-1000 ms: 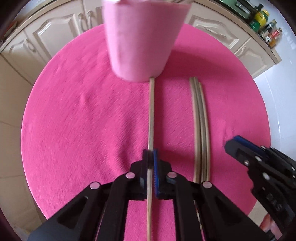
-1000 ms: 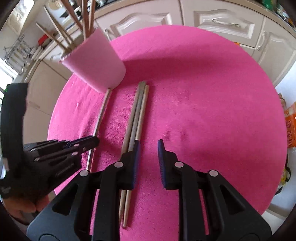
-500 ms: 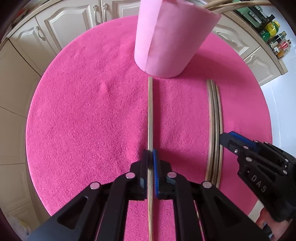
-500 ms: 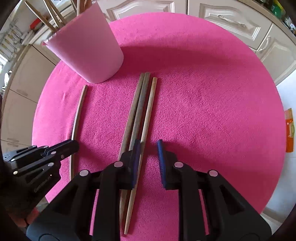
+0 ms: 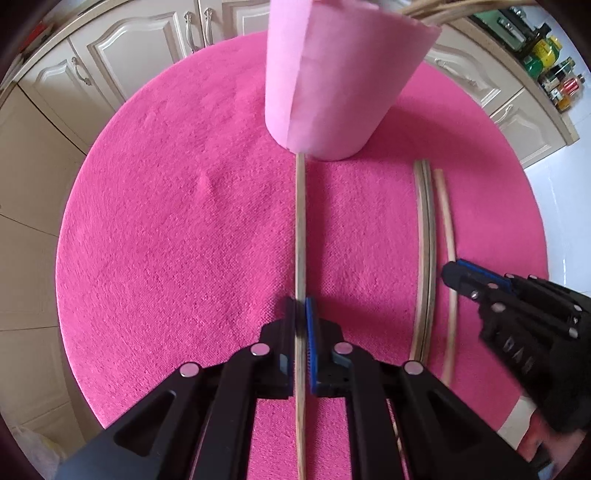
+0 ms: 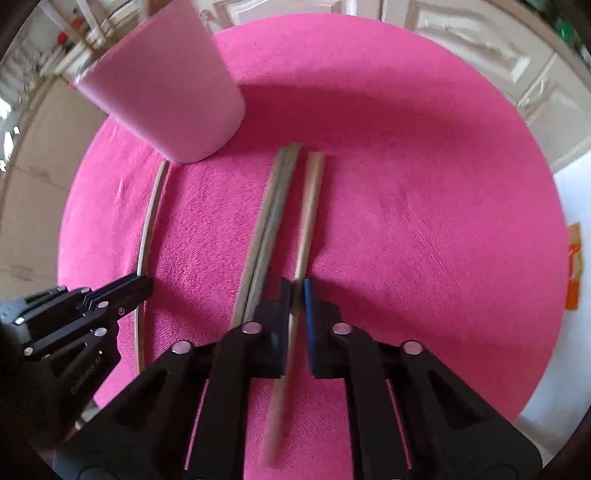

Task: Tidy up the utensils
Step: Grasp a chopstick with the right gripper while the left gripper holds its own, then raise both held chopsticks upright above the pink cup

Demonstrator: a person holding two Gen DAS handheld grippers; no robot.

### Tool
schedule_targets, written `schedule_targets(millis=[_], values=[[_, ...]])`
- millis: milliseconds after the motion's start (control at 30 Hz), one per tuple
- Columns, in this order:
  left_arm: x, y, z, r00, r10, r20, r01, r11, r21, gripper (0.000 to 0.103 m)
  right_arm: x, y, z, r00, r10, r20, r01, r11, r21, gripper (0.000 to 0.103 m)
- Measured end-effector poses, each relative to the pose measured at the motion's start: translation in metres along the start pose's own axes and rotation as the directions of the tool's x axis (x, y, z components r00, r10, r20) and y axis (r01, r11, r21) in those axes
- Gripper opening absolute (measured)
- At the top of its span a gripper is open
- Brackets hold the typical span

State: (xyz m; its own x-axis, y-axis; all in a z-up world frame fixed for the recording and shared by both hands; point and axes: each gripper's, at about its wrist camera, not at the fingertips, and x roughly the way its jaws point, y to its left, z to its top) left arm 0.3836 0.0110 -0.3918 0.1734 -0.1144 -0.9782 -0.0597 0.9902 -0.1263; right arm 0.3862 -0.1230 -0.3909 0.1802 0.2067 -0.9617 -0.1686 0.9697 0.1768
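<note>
Left gripper (image 5: pixel 302 314) clamped on a single chopstick (image 5: pixel 300 229) – jaws pinched tight on it partway along its length, stick running straight ahead with its far end at the base of the pink cup (image 5: pixel 340 74). Right gripper (image 6: pixel 297 295) has just been closing – now clamped on another chopstick (image 6: pixel 308 206), the rightmost of the group, pads pressing both sides. Just left of that stick a pair (image 6: pixel 271 206) lies side by side, touching each other, flat on the pink mat (image 6: pixel 424 221). The held right stick sits slightly apart from the pair. Cup stands upright toward the far side of the mat, more sticks (image 5: pixel 443 9) poking out of its top. Mat is round. Cream cabinets (image 5: pixel 129 44) behind it, bottles (image 5: pixel 554 74) on a counter at far right in the left view.
</note>
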Motion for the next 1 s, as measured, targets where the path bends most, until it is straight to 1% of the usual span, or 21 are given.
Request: schedule_targets(millis=[67, 133, 267, 367, 433, 467, 500, 533, 567, 667, 733, 767, 867, 933, 967, 1000], values=[[-0.004, 0.003, -0.005, 1.000, -0.013, 0.024, 0.013, 1.000, -0.007, 0.006, -0.002, -0.009, -0.001, 0.999, 0.039, 0.012, -0.039, 0.999, 0.023, 0.006], [-0.012, 0.006, -0.008, 0.998, -0.037, 0.059, 0.038, 0.999, -0.008, 0.006, -0.007, -0.018, -0.004, 0.995, 0.093, 0.034, -0.095, 0.994, 0.060, 0.006], [-0.032, 0.010, -0.014, 0.986, -0.087, 0.142, 0.088, 0.996, -0.003, 0.006, -0.024, -0.029, -0.010, 0.981, 0.166, 0.099, -0.177, 0.978, 0.108, 0.006], [-0.050, 0.011, -0.021, 0.969, -0.127, 0.211, 0.128, 0.992, 0.013, 0.006, -0.042, -0.035, -0.015, 0.967, 0.199, 0.157, -0.217, 0.970, 0.106, 0.006], [-0.062, 0.010, -0.027, 0.953, -0.146, 0.266, 0.143, 0.989, 0.030, 0.006, -0.058, -0.038, -0.019, 0.951, 0.233, 0.205, -0.259, 0.960, 0.107, 0.006], [-0.068, 0.009, -0.029, 0.945, -0.155, 0.289, 0.151, 0.988, 0.036, 0.006, -0.063, -0.041, -0.021, 0.945, 0.244, 0.220, -0.271, 0.957, 0.106, 0.006], [-0.075, 0.007, -0.032, 0.932, -0.164, 0.323, 0.157, 0.986, 0.047, 0.006, -0.070, -0.039, -0.025, 0.937, 0.255, 0.239, -0.285, 0.953, 0.101, 0.006], [-0.078, 0.002, -0.033, 0.925, -0.167, 0.342, 0.158, 0.986, 0.053, 0.006, -0.078, -0.038, -0.026, 0.927, 0.271, 0.258, -0.302, 0.949, 0.091, 0.006], [-0.086, 0.000, -0.035, 0.911, -0.172, 0.375, 0.160, 0.985, 0.064, 0.006, -0.083, -0.037, -0.027, 0.920, 0.281, 0.272, -0.313, 0.946, 0.082, 0.006], [-0.105, -0.003, -0.040, 0.881, -0.176, 0.440, 0.159, 0.984, 0.076, 0.006, -0.102, -0.038, -0.030, 0.903, 0.301, 0.306, -0.329, 0.943, 0.045, 0.006], [-0.114, -0.006, -0.037, 0.860, -0.181, 0.477, 0.161, 0.984, 0.083, 0.006, -0.115, -0.038, -0.038, 0.889, 0.317, 0.331, -0.346, 0.938, 0.031, 0.006], [-0.119, -0.007, -0.035, 0.848, -0.182, 0.497, 0.161, 0.983, 0.087, 0.006, -0.120, -0.036, -0.035, 0.882, 0.324, 0.341, -0.352, 0.936, 0.022, 0.006], [-0.135, -0.008, -0.031, 0.820, -0.182, 0.542, 0.152, 0.983, 0.100, 0.006, -0.134, -0.036, -0.030, 0.864, 0.337, 0.375, -0.360, 0.933, -0.008, 0.006], [-0.147, -0.009, -0.026, 0.792, -0.182, 0.583, 0.149, 0.983, 0.105, 0.006, -0.147, -0.032, -0.026, 0.849, 0.347, 0.399, -0.365, 0.930, -0.031, 0.006], [-0.154, -0.008, -0.022, 0.772, -0.180, 0.610, 0.150, 0.984, 0.101, 0.006, -0.152, -0.031, -0.023, 0.842, 0.351, 0.409, -0.365, 0.930, -0.046, 0.006], [-0.161, -0.006, -0.019, 0.757, -0.181, 0.628, 0.152, 0.983, 0.100, 0.006, -0.160, -0.027, -0.018, 0.832, 0.357, 0.424, -0.365, 0.929, -0.066, 0.006]])
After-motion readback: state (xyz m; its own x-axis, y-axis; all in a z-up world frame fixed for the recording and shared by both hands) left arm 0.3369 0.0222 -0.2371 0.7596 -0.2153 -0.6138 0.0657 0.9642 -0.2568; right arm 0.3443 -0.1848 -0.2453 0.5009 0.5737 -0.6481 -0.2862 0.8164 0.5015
